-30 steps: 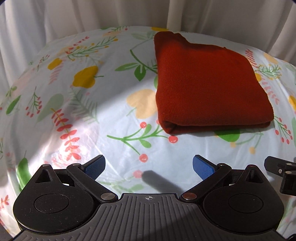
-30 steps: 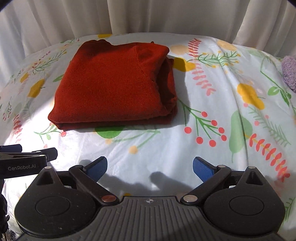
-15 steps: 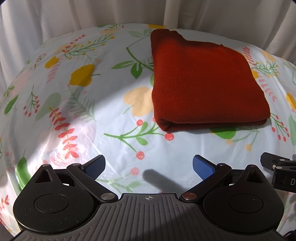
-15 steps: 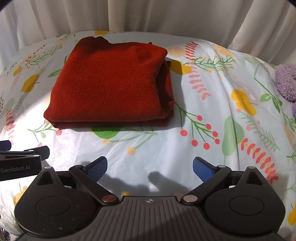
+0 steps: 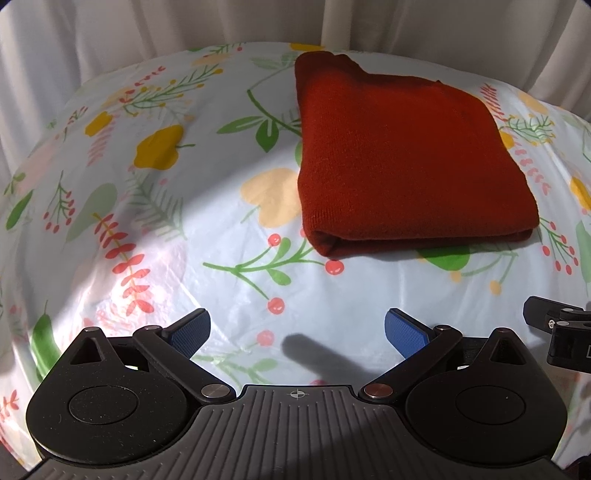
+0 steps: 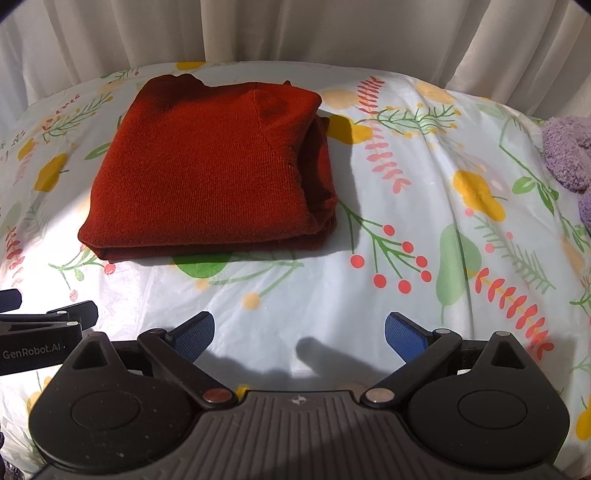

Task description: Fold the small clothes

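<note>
A rust-red knit garment (image 5: 406,158) lies folded into a thick rectangle on the floral cloth, its rolled edge facing me. In the right wrist view the same garment (image 6: 210,173) sits up and to the left, with layered edges showing on its right side. My left gripper (image 5: 297,332) is open, held back from the garment's near edge with nothing between its blue pads. My right gripper (image 6: 299,334) is open too and empty, well short of the garment. Each gripper's black tip shows at the edge of the other's view.
A floral plastic tablecloth (image 5: 155,221) covers the whole surface. White curtains (image 6: 295,33) hang close behind it. A fuzzy purple item (image 6: 569,155) lies at the far right edge in the right wrist view.
Both grippers have drawn back slightly from the folded garment, which now sits a little farther away in both views. More of the purple item has come into the right view.
</note>
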A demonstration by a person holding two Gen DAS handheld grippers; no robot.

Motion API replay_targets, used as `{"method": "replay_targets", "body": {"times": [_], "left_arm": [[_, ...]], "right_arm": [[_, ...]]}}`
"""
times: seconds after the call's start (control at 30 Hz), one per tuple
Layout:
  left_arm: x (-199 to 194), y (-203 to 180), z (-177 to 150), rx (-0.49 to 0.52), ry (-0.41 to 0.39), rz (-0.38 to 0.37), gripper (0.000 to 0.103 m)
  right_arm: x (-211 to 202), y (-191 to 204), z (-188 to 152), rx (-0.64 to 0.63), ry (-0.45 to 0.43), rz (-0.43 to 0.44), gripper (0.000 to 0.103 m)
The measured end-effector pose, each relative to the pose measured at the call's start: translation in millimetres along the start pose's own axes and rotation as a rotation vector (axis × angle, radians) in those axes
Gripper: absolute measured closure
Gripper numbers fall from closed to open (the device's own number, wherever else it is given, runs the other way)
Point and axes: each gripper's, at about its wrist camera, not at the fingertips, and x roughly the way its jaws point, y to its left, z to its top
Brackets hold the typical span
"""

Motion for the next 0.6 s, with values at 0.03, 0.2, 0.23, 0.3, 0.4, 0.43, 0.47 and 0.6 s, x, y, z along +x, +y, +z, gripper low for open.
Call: {"method": "replay_targets", "body": {"times": [0.03,0.2,0.23,0.3,0.4,0.43,0.47,0.6], "left_arm": [[-0.3,0.0,-0.1,-0.001,0.000,-0.001,0.000],[-0.4,0.3,0.0,-0.002,0.000,-0.001,0.000],[-0.9,-0.2,-0.2,-0.003,0.000,-0.002,0.000],[-1.7,-1.3,-0.6,-0.001,-0.002,-0.001,0.000],[-2.3,-3.1,-1.3,-0.001,-0.002,0.001,0.000],[-2.6,-3.0,-1.5,-0.002,-0.002,-0.001,0.000],[-2.8,-2.9,-1.7,-0.003,-0.002,-0.002,0.000],[-3.0,-3.5,-1.7,-0.005,0.000,-0.003,0.000]], "right_arm": [[-0.2,0.2,-0.4,-0.001,0.000,-0.002,0.004],[-1.4,-0.8,-1.5,-0.001,0.000,-0.003,0.004],[-1.7,-1.2,-1.7,-0.001,-0.001,-0.004,0.004],[-2.3,-2.4,-1.7,0.001,-0.003,-0.005,0.004],[-3.2,-3.7,-2.3,0.007,-0.004,-0.004,0.004],[-3.2,-4.1,-2.5,0.007,-0.004,-0.004,0.004],[-3.3,-4.0,-2.5,0.007,-0.004,-0.005,0.004],[-4.0,-4.5,-3.0,0.008,-0.005,-0.004,0.004]]}}
